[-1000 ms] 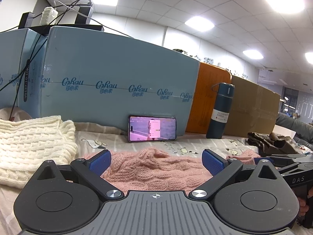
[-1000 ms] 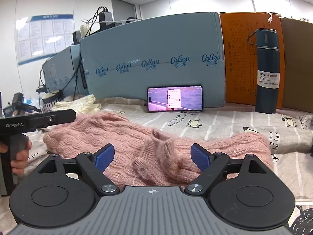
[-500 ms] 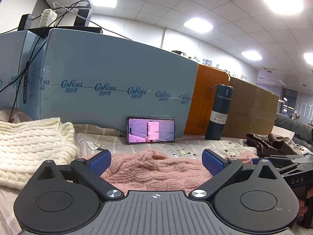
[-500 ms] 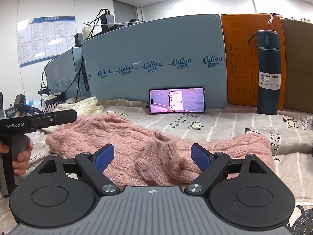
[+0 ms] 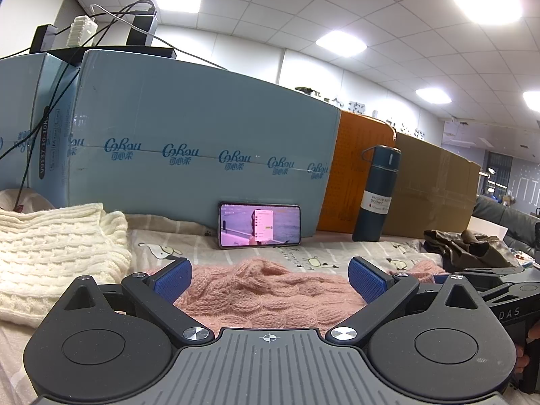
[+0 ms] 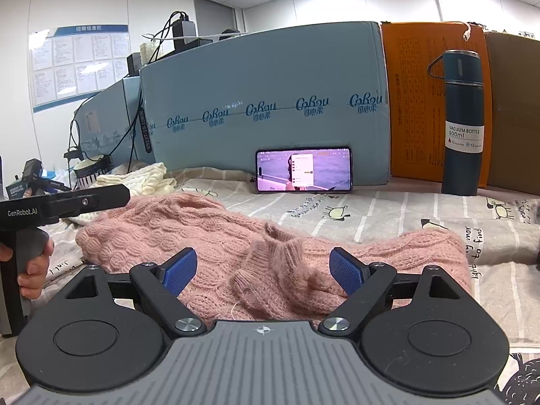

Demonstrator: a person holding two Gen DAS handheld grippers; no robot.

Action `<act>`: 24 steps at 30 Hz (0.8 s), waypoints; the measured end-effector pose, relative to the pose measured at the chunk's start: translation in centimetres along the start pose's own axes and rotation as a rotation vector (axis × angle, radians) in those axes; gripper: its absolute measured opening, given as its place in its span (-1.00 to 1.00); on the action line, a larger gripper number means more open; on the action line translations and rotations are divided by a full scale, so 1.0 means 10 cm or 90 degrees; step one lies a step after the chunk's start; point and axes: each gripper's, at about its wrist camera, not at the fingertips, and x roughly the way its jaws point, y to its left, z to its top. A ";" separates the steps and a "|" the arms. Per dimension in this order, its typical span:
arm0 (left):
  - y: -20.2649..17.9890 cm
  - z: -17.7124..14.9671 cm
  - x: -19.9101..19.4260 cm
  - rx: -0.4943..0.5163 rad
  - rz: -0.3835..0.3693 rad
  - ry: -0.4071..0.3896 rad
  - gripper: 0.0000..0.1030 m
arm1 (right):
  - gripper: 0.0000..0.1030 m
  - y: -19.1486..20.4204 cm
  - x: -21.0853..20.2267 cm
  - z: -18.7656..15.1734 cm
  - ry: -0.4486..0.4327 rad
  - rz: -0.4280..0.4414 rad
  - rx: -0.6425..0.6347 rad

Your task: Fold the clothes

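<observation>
A pink cable-knit sweater (image 5: 266, 293) lies spread on the printed bed sheet (image 5: 303, 256). In the right wrist view the sweater (image 6: 209, 236) shows its collar near the middle. My left gripper (image 5: 268, 278) is open, just above the sweater's near edge, holding nothing. My right gripper (image 6: 263, 270) is open over the collar area, holding nothing. The left gripper's body also shows in the right wrist view (image 6: 64, 202), at the sweater's left side. The right gripper's body shows in the left wrist view (image 5: 499, 290).
A cream knit sweater (image 5: 50, 253) lies folded at the left. A phone (image 5: 260, 224) leans against a blue box (image 5: 202, 155). A dark vacuum bottle (image 5: 378, 195) stands by an orange box (image 5: 357, 175). Brown clothing (image 5: 465, 246) lies at the right.
Both grippers have dipped or shifted only slightly over the sweater. Both stay open.
</observation>
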 end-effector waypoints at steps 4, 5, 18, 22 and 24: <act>-0.01 0.00 0.00 0.001 0.000 0.001 0.96 | 0.66 -0.03 0.05 -0.01 0.033 0.014 0.012; -0.01 0.00 0.00 0.002 0.000 0.001 0.96 | 0.68 -0.04 0.07 -0.01 0.044 0.019 0.017; 0.00 0.00 0.00 0.002 -0.001 0.001 0.96 | 0.85 -0.10 -0.02 0.01 0.013 0.135 0.087; 0.00 0.00 0.01 0.004 0.001 0.001 0.96 | 0.89 -0.10 -0.01 0.02 0.017 0.169 0.109; 0.00 0.00 0.01 0.003 0.002 0.001 0.96 | 0.89 -0.09 -0.02 0.02 0.013 0.175 0.111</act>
